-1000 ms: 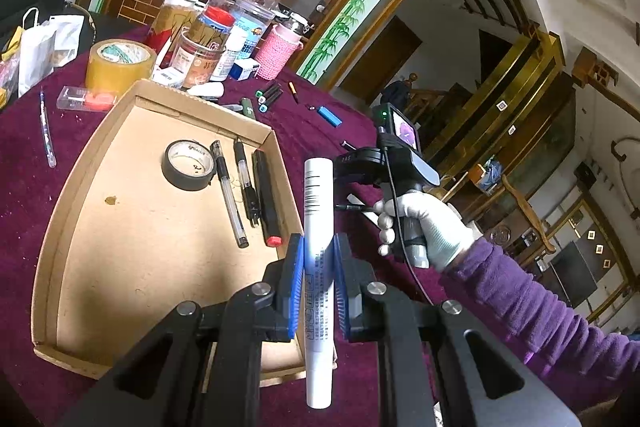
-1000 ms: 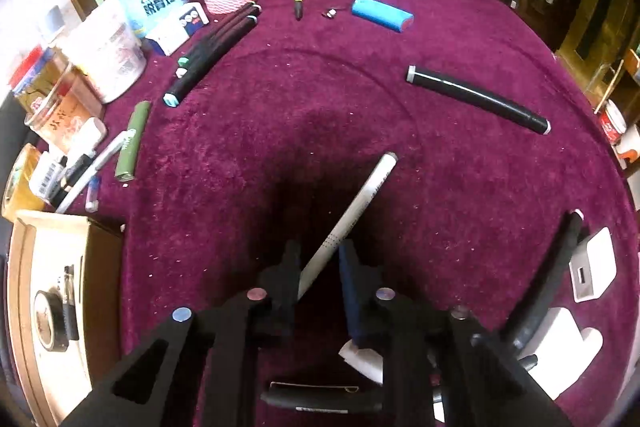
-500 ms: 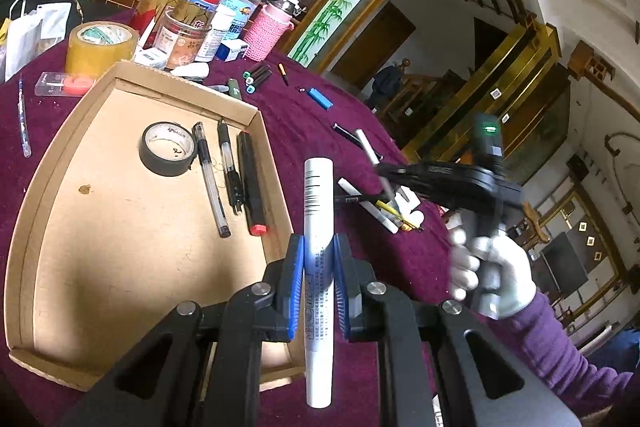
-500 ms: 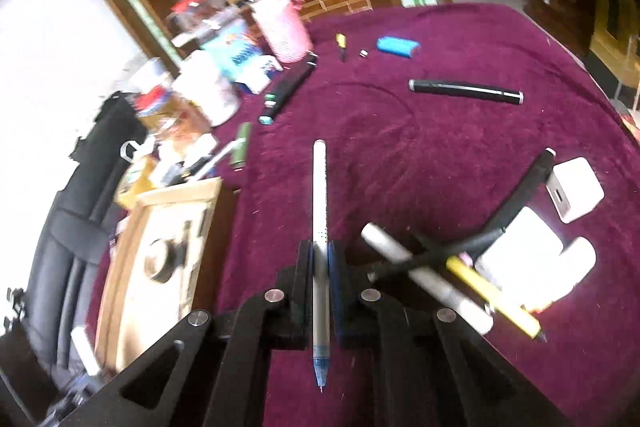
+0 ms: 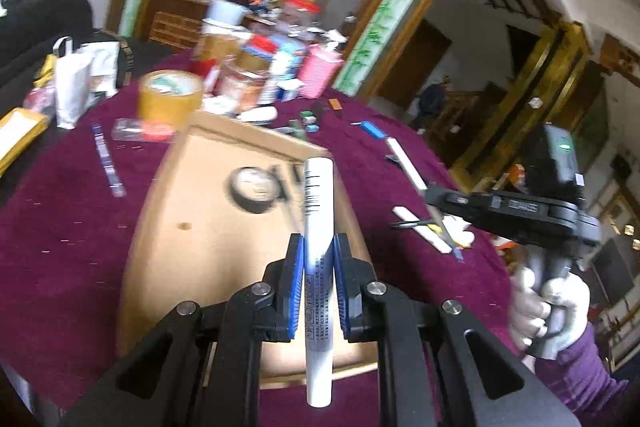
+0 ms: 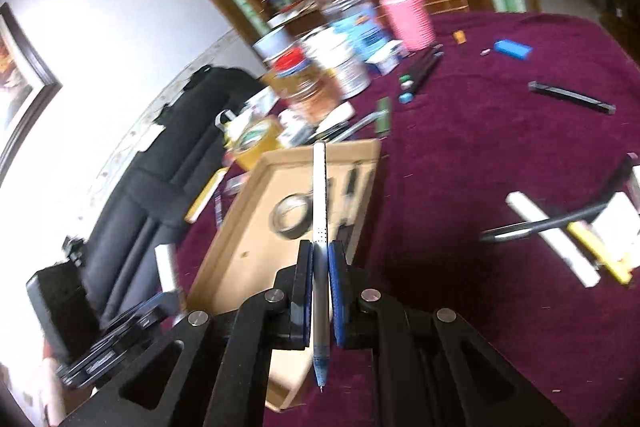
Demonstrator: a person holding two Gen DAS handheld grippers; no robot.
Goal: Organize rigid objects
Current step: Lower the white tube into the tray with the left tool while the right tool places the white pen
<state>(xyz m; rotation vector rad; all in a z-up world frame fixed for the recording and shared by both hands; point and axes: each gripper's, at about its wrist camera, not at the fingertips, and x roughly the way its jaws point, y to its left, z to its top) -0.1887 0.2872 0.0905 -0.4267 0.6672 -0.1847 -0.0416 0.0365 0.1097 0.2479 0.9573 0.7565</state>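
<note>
Cardboard, shallow and tan, forms the open tray (image 5: pixel 208 239) that lies on the counter (image 5: pixel 68 247), which is covered in dark maroon velvet cloth. Inside it sit a black roll of tape (image 5: pixel 253 189) and some dark pens side by side (image 6: pixel 352 187) (blur hides their details). The left gripper (image 5: pixel 316 287) has its blue-padded jaws clamped on a fat white cylindrical marker with printed text (image 5: pixel 318 259), held upright above the tray's near right part. The right gripper (image 6: pixel 320 295), held by a white-gloved hand (image 5: pixel 548 307), has its jaws pressed tight on a slim white pen with a blue tip (image 6: pixel 320 247); the pen points over the tray's right wall. To the right on the cloth lie a white bar-shaped marker (image 6: pixel 552 239), a yellow pen (image 6: pixel 596 251) and a long black pen (image 6: pixel 572 97), all apart from the tray. Beyond the tray stand a roll of tan packing tape (image 5: pixel 170 99), a pink ribbed bottle (image 6: pixel 406 17) and blurred jars.
</note>
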